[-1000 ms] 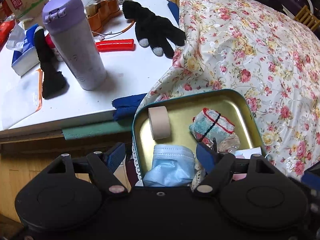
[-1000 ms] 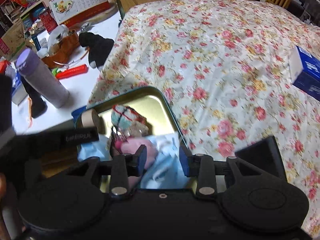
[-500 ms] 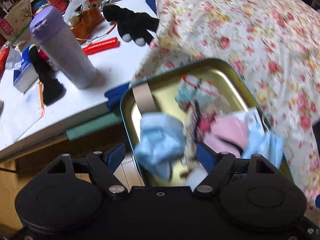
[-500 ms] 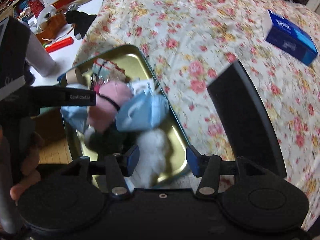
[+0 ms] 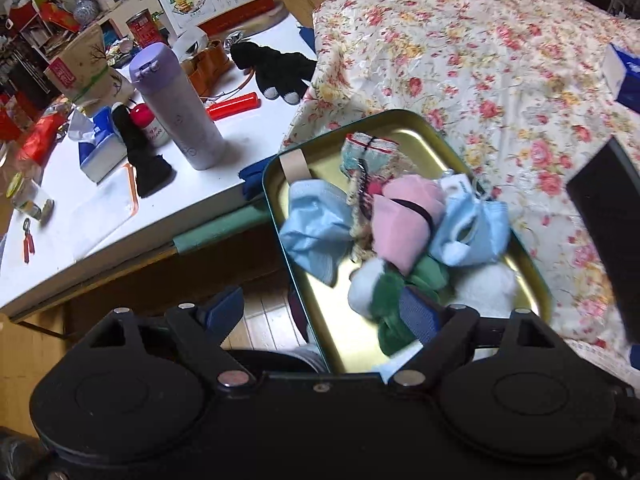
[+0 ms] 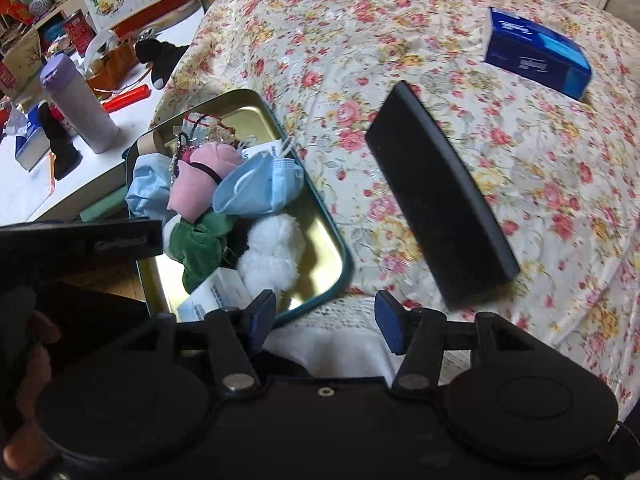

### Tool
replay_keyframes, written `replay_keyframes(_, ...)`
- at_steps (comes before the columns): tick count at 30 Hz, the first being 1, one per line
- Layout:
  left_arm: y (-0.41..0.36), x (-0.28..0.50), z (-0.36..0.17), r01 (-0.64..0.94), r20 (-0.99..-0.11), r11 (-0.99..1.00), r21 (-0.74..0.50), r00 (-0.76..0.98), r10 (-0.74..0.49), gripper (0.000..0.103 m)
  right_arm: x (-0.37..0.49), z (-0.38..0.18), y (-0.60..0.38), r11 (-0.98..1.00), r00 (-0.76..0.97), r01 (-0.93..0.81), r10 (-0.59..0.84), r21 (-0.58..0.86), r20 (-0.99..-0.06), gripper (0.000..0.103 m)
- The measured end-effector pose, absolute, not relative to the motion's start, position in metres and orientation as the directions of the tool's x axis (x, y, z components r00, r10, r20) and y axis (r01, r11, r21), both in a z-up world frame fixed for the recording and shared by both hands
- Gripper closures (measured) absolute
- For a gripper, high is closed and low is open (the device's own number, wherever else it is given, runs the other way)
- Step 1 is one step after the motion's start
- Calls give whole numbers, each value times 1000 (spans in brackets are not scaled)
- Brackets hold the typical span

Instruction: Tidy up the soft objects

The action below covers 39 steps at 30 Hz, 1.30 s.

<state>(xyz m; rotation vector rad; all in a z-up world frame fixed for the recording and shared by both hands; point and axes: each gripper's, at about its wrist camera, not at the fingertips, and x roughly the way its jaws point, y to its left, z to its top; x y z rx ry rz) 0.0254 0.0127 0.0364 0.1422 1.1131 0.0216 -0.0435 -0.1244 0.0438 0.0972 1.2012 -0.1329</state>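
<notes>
Left tongs (image 5: 324, 314) opening, empty, above tin (image 5: 532, 268) piled with soft objects (image 5: 396, 224); could snag green cloth (image 5: 400, 292). Right tongs (image 6: 326, 314) opening, empty, by tin's rim (image 6: 344, 264); could tip overhanging tin off bed (image 6: 400, 40).

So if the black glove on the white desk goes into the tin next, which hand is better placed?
Probably the left. The left gripper, jaws opening and empty, hangs at the tin's desk-side edge, nearer the black glove. The right gripper, also opening and empty, sits over the floral cloth side.
</notes>
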Motion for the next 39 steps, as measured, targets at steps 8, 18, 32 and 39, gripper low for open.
replay_keyframes(8, 2, -9, 49, 60, -892, 991, 120, 445, 81, 17, -71, 52, -138, 986, 374, 163, -44, 19, -926, 49)
replay_keyframes(18, -14, -39, 50, 98, -896, 985, 142, 436, 85, 16, -101, 63, -148, 986, 410, 165, -43, 27, -911, 46)
replay_keyframes(32, -12, -50, 46, 94, -902, 985, 144, 423, 91, 16, -112, 57, -153, 983, 382, 183, -97, -27, -919, 45)
replay_keyframes(39, -10, -50, 44, 92, -906, 986, 137, 415, 88, 16, -112, 54, -150, 984, 374, 174, -97, -32, -922, 44)
